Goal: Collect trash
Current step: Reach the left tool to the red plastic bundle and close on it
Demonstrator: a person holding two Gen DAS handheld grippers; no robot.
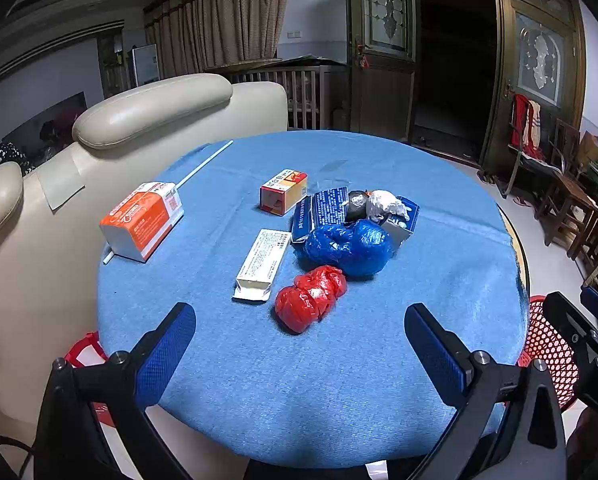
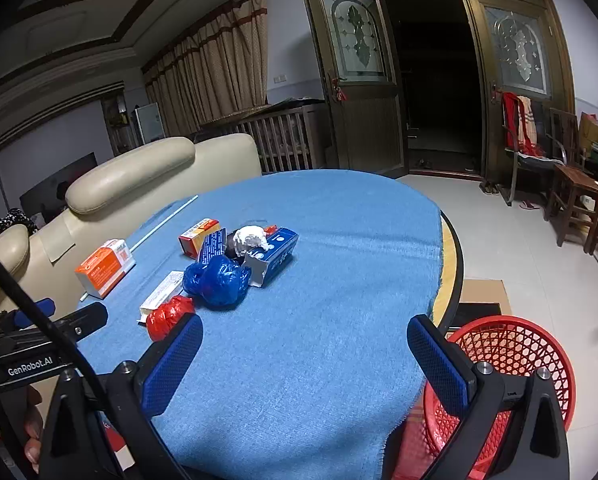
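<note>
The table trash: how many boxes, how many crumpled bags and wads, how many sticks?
Boxes: 5 (orange-white, yellow-red, long white, two blue)
Bags and wads: 4 (red, blue, black, white)
Sticks: 1
Total: 10

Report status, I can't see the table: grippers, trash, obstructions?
Left gripper and right gripper open, empty. Crumpled red plastic bag nearest, untouched. Red mesh basket beside table. Nothing blocking.
</note>
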